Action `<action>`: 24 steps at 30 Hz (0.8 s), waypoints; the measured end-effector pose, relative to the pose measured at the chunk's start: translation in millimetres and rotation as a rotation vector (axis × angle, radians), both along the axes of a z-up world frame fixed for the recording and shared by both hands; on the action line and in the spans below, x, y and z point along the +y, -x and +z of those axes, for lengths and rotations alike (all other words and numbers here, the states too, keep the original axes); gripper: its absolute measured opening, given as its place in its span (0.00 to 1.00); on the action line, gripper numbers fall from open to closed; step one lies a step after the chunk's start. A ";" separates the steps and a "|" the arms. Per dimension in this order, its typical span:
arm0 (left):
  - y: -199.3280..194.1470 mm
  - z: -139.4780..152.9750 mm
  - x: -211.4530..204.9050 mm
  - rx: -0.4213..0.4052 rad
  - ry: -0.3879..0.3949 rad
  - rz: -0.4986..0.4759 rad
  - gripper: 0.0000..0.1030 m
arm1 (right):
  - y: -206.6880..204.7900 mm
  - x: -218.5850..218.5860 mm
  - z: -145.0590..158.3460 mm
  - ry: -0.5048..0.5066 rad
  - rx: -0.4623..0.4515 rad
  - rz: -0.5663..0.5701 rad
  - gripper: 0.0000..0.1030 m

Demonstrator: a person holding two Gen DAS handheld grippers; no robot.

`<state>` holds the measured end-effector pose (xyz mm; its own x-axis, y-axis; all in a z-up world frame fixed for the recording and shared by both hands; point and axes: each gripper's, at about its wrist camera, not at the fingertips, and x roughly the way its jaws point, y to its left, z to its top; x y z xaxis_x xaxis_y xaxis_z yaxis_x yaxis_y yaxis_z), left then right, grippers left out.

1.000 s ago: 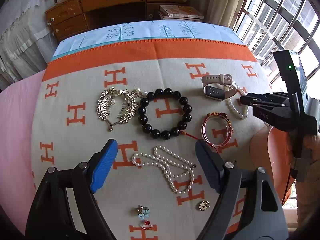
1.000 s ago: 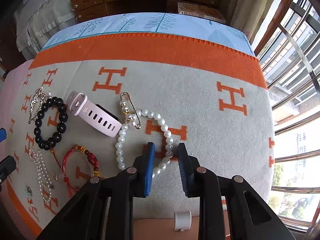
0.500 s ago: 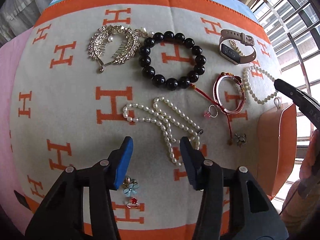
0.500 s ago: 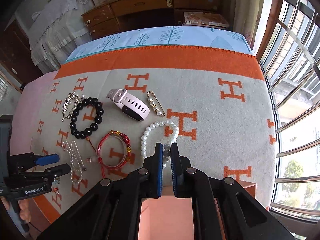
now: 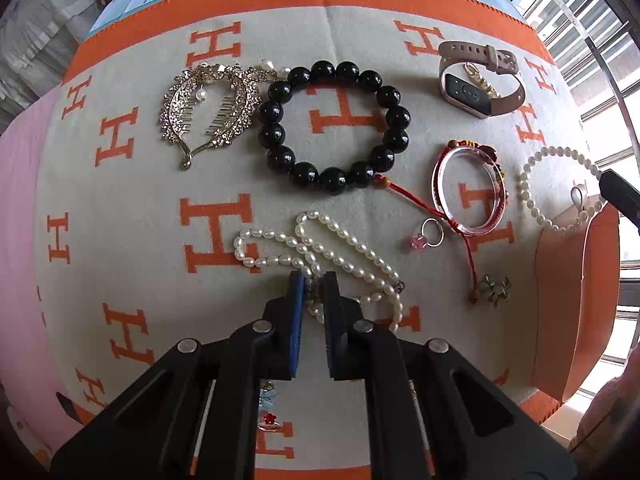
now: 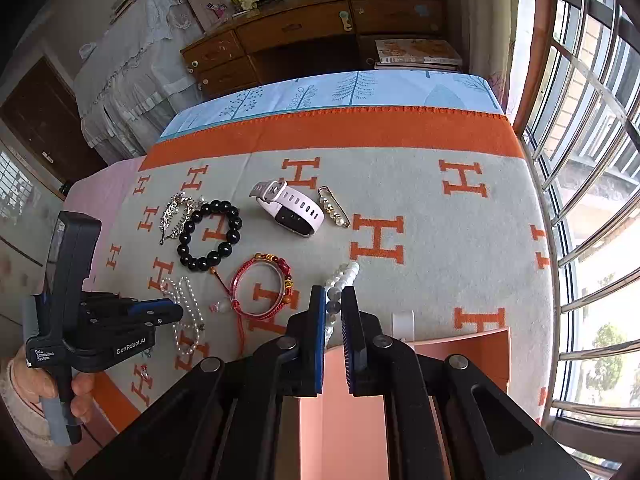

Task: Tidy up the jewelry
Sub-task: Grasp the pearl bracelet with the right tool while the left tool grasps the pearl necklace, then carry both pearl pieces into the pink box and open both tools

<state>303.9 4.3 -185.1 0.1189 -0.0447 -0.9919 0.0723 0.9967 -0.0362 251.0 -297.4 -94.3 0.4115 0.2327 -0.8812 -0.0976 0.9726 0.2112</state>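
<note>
Left gripper (image 5: 312, 280) went from wide open to nearly closed; I now pinch pearl necklace (image 5: 320, 248) strand, rest on blanket (image 5: 132, 208). Right gripper (image 6: 332, 300) pinches pearl bracelet (image 6: 340, 280), now lifted, hanging over pink box (image 6: 460, 344). Two pieces held; next drop bracelet into box.

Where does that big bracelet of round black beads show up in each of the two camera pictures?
Left wrist view: the bracelet of round black beads lies upper centre.
Right wrist view: it lies left of centre.
Shared landmark: the gold leaf-shaped hair comb just left of it in both views.
</note>
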 end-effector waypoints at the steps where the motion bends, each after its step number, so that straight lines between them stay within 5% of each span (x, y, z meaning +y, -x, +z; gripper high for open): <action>1: -2.6 0.4 1.4 0.000 0.006 0.006 0.07 | 0.5 -1.2 -1.4 -0.003 0.004 -0.003 0.07; 13: -17.9 22.5 22.8 -0.079 0.011 0.070 0.01 | 9.8 -6.5 -5.4 -0.027 0.009 -0.007 0.07; 24: 19.5 80.0 27.0 -0.211 0.054 0.073 0.01 | 31.8 -1.4 37.3 -0.074 -0.082 0.014 0.07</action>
